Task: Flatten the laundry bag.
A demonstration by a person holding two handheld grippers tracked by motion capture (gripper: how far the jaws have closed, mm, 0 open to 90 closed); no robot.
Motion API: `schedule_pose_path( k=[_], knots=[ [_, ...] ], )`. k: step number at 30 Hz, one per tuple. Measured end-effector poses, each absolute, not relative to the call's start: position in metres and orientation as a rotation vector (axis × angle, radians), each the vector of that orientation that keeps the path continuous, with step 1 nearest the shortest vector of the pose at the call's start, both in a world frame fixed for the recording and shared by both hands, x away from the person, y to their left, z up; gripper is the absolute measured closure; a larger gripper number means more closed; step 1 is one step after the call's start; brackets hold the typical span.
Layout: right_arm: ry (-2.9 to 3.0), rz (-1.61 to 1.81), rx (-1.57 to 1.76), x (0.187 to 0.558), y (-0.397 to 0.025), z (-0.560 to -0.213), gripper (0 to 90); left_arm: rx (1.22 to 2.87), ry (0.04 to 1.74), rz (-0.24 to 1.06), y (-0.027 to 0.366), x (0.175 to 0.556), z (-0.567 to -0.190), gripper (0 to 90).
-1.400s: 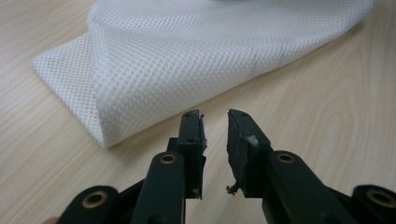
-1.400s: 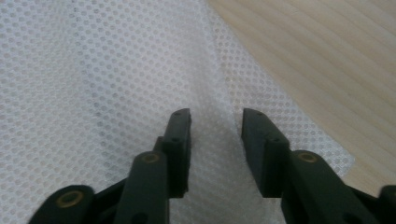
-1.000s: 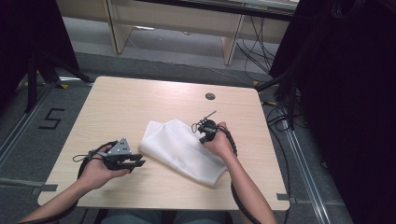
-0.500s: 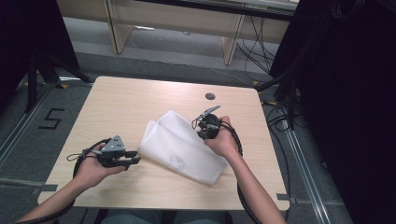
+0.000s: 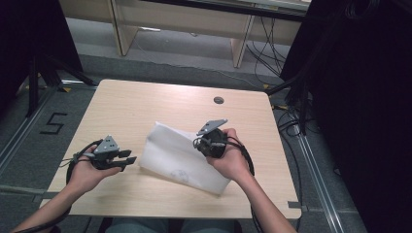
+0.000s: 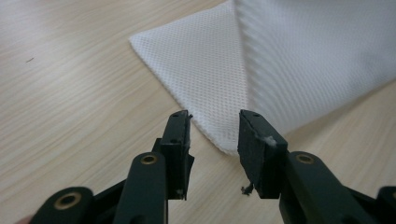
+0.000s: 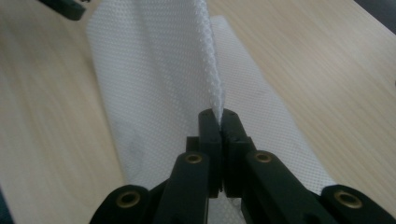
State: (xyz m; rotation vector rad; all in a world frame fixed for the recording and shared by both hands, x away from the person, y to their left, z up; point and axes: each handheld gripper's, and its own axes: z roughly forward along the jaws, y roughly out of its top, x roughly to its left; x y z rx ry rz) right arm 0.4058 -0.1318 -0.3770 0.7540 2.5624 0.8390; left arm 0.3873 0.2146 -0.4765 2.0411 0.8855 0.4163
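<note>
Right gripper (image 7: 219, 122) fingers pressed together on an edge of the white cloth (image 5: 177, 155), pinching a ridge of fabric that rises straight up from between the tips; the raised hold looks meant to carry that layer over for a fold. Rest of the cloth hangs down from the fingers and lies flat on the worktop (image 5: 145, 107) both sides of them.

Left gripper (image 6: 214, 133) fingers spread, nothing between them, cloth corner (image 6: 224, 144) lying just ahead of the tips and in line with the gap; looks placed to grab or pin that corner while the right lifts. In the high view the left gripper (image 5: 127, 159) sits just beside the cloth's near-left edge, not touching as far as I can tell.

Versus half a second ago: right gripper now higher and tipped more over the cloth middle, pinched layer pulled up more; left gripper has moved in closer to the cloth edge; cloth's base on the worktop about the same spot
</note>
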Motion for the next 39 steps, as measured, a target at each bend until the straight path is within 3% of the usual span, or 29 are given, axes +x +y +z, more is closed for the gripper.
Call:
schedule_pose_path(
  k=[10, 24, 27, 28, 29, 33, 39],
  knots=[
    [2.655, 0.86, 0.705, 0.367, -0.121, -0.381, 90.0, 2.034, 0.929, 0.455, 0.222, 0.39, -0.476, 61.6],
    [2.936, 0.831, 0.576, 0.314, -0.103, -0.431, 89.0, 2.053, 0.872, 0.413, 0.214, 0.388, -0.477, 59.5],
    [3.02, 0.829, 0.511, 0.307, -0.098, -0.44, 82.4, 2.055, 0.834, 0.37, 0.206, 0.385, -0.48, 57.6],
    [3.042, 0.854, 0.515, 0.303, -0.096, -0.442, 75.9, 2.078, 0.807, 0.375, 0.203, 0.384, -0.481, 57.3],
    [3.042, 0.854, 0.515, 0.303, -0.096, -0.442, 75.9, 2.095, 0.782, 0.356, 0.198, 0.383, -0.482, 57.3],
    [3.025, 0.934, 0.619, 0.303, -0.102, -0.434, 60.4, 2.138, 0.732, 0.313, 0.184, 0.379, -0.486, 57.2],
    [2.951, 1.061, 0.773, 0.315, -0.121, -0.417, 53.1, 2.237, 0.666, 0.283, 0.172, 0.379, -0.496, 57.6]
  ],
)
